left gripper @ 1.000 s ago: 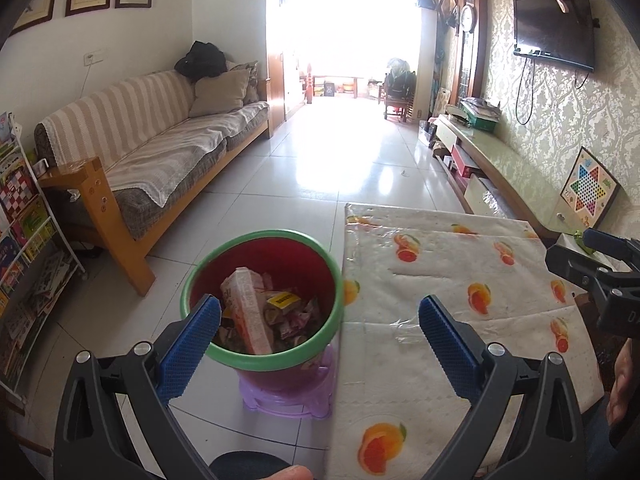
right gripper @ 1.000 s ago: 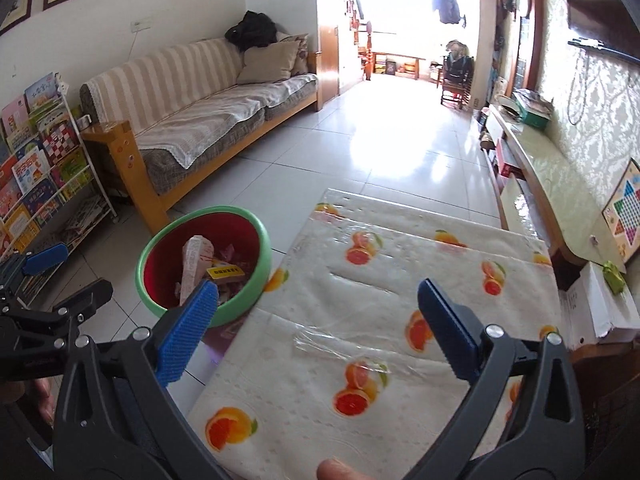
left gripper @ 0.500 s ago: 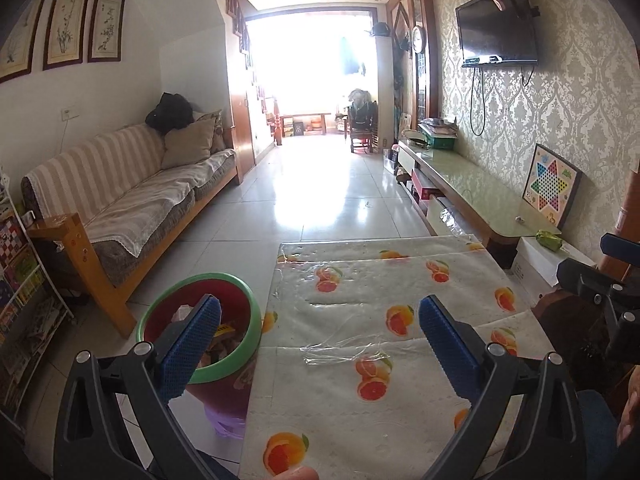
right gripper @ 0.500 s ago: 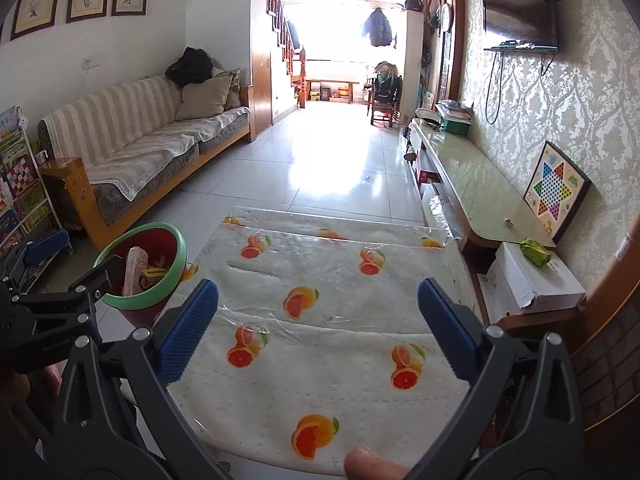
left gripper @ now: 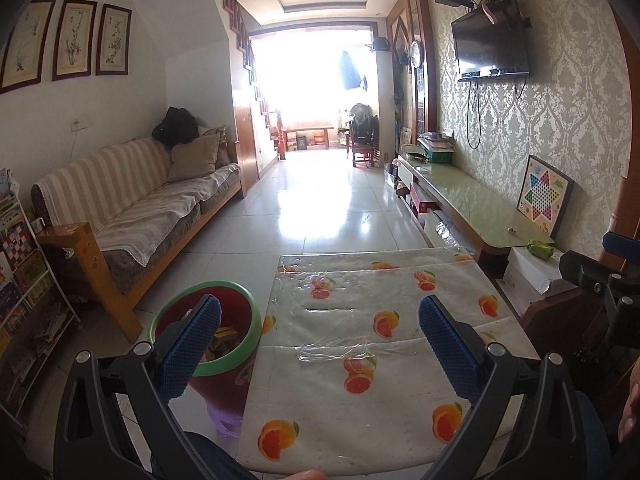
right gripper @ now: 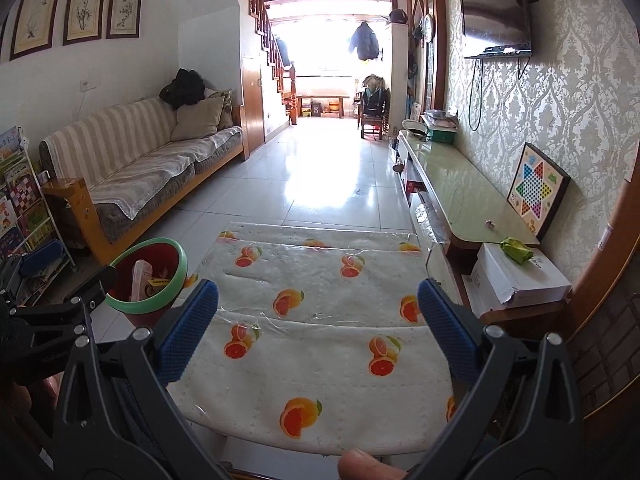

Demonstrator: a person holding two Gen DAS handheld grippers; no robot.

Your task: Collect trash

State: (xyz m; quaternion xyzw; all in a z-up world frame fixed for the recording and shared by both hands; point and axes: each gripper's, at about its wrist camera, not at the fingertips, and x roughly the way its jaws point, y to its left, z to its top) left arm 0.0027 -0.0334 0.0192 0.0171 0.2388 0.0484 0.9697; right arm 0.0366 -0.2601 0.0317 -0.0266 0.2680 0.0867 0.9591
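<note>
A red bin with a green rim (left gripper: 240, 344) (right gripper: 176, 276) stands on the floor at the left edge of the table, holding wrappers and packets. The table (left gripper: 360, 360) (right gripper: 320, 320) wears a white cloth printed with orange fruit, and no loose trash shows on it. My left gripper (left gripper: 316, 320) hangs open above the table's near left part, its left finger over the bin. My right gripper (right gripper: 318, 304) is open too, over the near edge of the table, with nothing between its fingers.
A striped sofa (left gripper: 140, 208) runs along the left wall, with a book rack (left gripper: 20, 300) nearer. On the right stand a glass-topped low cabinet (left gripper: 472, 204), a white box (right gripper: 520, 276) with a green packet (right gripper: 516, 250), and a checkers board (right gripper: 536, 188). Tiled floor stretches beyond.
Both grippers pulled back and tilted upward, away from the bin. The bin and table now sit lower and smaller in both views. Both stay open.
</note>
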